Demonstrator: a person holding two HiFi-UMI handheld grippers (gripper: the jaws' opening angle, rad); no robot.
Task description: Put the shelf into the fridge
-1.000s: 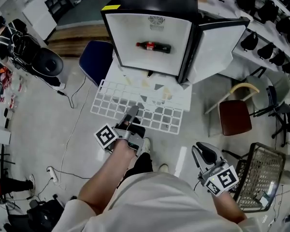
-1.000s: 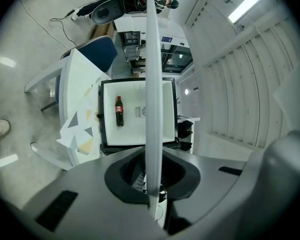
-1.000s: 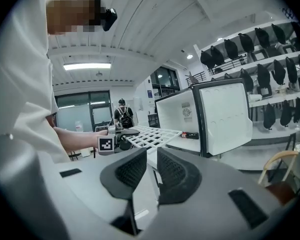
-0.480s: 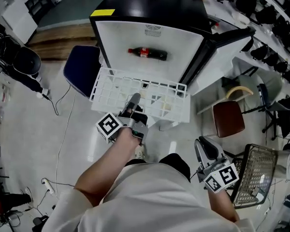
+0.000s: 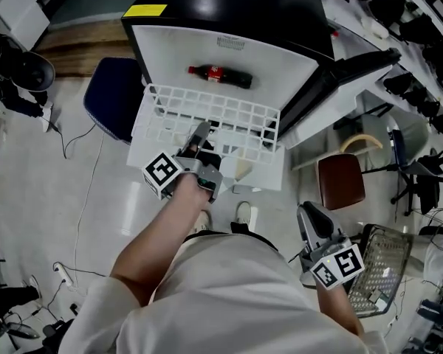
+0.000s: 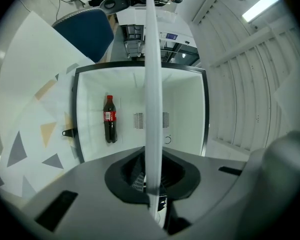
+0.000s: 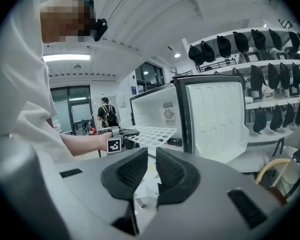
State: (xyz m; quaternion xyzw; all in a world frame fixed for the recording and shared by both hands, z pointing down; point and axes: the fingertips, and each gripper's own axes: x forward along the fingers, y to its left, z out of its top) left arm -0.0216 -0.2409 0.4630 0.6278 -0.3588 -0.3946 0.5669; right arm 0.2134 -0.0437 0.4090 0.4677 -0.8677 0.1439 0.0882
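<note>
Left gripper (image 5: 200, 131) clamps the shelf (image 5: 229, 113) by its near edge; the shelf reaches ahead to the fridge (image 5: 280, 63). Right gripper (image 5: 308, 218) narrow, empty.

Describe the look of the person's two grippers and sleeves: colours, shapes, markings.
Both the left gripper and right gripper have grey bodies, black ribbed pads and a white cube printed with black square markers. The sleeves are pale cream, leaving the forearms bare.
</note>
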